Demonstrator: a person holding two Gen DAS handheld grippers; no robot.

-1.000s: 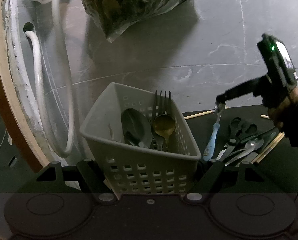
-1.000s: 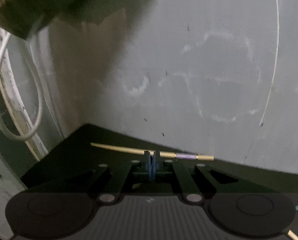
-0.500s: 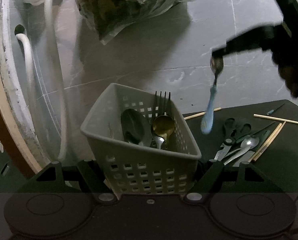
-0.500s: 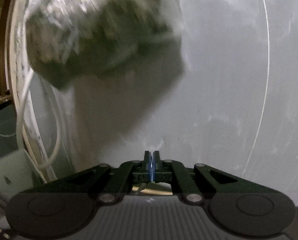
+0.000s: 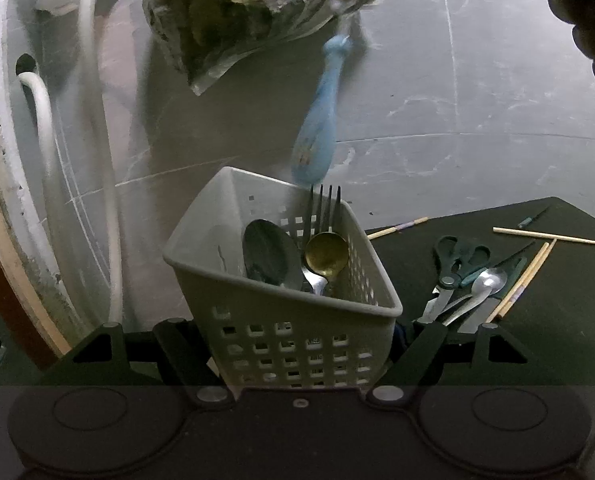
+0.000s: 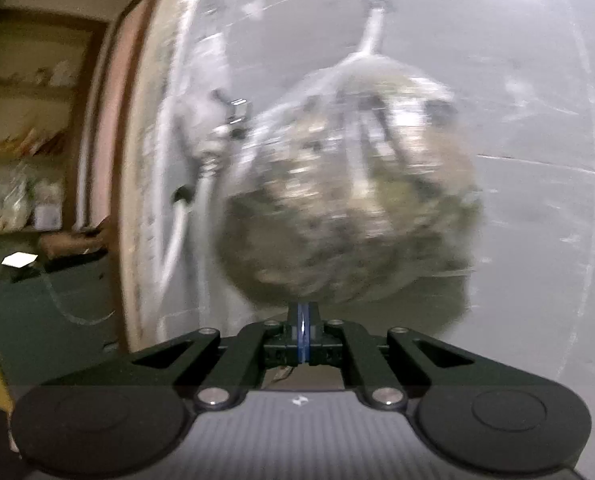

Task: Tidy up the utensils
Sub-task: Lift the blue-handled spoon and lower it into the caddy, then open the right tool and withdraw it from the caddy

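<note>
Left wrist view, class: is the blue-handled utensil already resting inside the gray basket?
No: the blue-handled utensil hangs in the air above the gray basket, its lower end just over the back rim.

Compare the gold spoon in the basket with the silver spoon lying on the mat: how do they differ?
The gold spoon stands upright in the grey basket, bowl up; the silver spoon lies flat on the black mat beside the scissors. The gold spoon's bowl is brassy and round; the silver spoon's is pale and more oval. Both are metal spoons, and neither is held.
</note>
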